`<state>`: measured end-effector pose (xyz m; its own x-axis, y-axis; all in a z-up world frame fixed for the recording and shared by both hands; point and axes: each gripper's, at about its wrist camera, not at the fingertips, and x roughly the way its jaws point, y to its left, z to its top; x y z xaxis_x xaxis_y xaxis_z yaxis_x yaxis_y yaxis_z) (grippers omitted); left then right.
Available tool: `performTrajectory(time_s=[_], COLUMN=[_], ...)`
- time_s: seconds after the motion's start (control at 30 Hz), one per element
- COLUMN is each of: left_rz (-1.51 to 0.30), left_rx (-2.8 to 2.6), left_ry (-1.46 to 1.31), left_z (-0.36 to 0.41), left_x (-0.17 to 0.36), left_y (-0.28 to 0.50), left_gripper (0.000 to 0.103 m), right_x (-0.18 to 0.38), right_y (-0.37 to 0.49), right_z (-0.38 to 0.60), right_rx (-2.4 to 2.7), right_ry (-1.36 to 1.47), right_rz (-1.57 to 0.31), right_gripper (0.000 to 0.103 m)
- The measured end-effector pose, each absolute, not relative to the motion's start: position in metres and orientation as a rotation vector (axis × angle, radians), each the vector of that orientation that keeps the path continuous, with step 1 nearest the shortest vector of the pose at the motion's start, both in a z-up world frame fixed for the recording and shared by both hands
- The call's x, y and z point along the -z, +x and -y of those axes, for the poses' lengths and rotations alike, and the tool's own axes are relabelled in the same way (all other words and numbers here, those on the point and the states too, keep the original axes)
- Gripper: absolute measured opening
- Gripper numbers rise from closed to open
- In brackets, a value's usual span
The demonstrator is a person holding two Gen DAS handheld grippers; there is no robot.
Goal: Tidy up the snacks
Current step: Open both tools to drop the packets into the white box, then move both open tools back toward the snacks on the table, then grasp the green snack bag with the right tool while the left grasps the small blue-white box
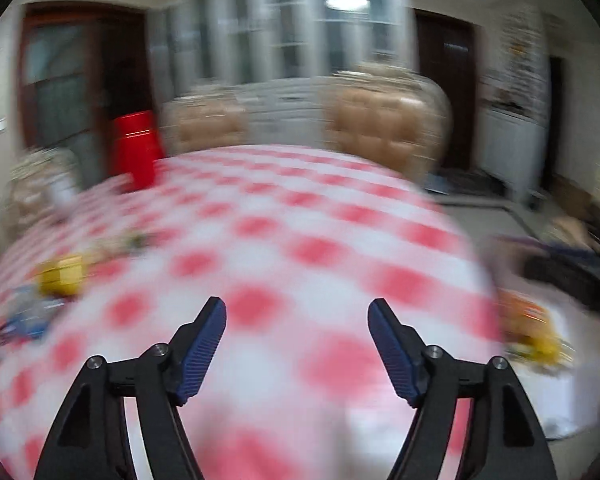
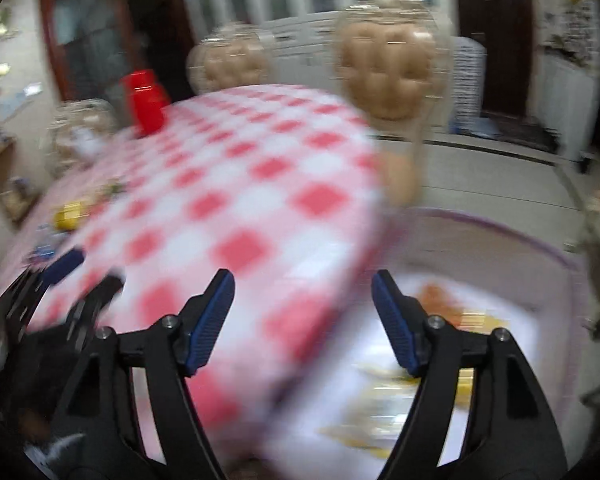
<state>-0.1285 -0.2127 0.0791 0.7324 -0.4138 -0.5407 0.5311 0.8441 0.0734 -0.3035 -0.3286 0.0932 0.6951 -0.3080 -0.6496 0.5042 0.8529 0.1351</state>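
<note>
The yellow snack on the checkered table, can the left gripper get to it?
Probably yes. The left gripper is open and empty, and only bare tablecloth lies between it and the yellow snack off to its left.

place: home dining room | tabletop point(image 1: 300, 208): round, red-and-white checked cloth | seating: tufted tan upholstered dining chairs point(image 1: 384, 120) around it | walls: dark wooden doors point(image 1: 444, 92), large curtained window point(image 1: 284, 28), white cabinet point(image 1: 508, 148) | on tabletop: red container point(image 1: 134, 148), blurred snack packets point(image 1: 60, 276)
</note>
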Motion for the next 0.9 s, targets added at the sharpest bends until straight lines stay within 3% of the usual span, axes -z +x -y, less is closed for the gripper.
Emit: performTrajectory(time_s=[0.13, 0.23, 0.33, 0.43, 0.53, 0.8, 0.83, 0.9], left_rz=[-0.534, -0.552, -0.576, -0.558, -0.669, -0.713, -0.735, -0.759], left_rx=[0.197, -0.040, -0.239, -0.338, -0.375, -0.424, -0.410, -0.403], left_ry=[0.100, -0.018, -0.156, -0.185, -0.223, -0.664, -0.670, -0.633], left_z=[0.103, 0.020, -0.062, -0.106, -0.145, -0.248, -0.248, -0.242], left_x=[-0.091, -0.092, -0.084, -0.070, -0.057, -0.034, -0.030, -0.030], left_y=[-0.048, 0.007, 0.046, 0.054, 0.065, 0.047, 0.052, 0.057], left_gripper=[0.081, 0.082, 0.082, 0.082, 0.082, 0.082, 0.082, 0.082], right_x=[-0.089, -0.085, -0.070, -0.045, -0.028, -0.008, -0.005, -0.003], right_y=[-0.238, -0.177, -0.100, -0.018, 0.044, 0.151, 0.157, 0.162], right_z=[0.269, 0.235, 0.217, 0.210, 0.203, 0.184, 0.184, 0.186], right_rx=[0.282, 0.177, 0.139, 0.170, 0.169, 0.121, 0.117, 0.092], right_ry=[0.269, 0.245, 0.241, 0.220, 0.171, -0.007, -0.019, -0.019], right_rz=[-0.689, -0.656, -0.676, -0.743, -0.793, -0.893, -0.910, -0.927], right_gripper=[0.079, 0.090, 0.091, 0.091, 0.091, 0.090, 0.088, 0.061])
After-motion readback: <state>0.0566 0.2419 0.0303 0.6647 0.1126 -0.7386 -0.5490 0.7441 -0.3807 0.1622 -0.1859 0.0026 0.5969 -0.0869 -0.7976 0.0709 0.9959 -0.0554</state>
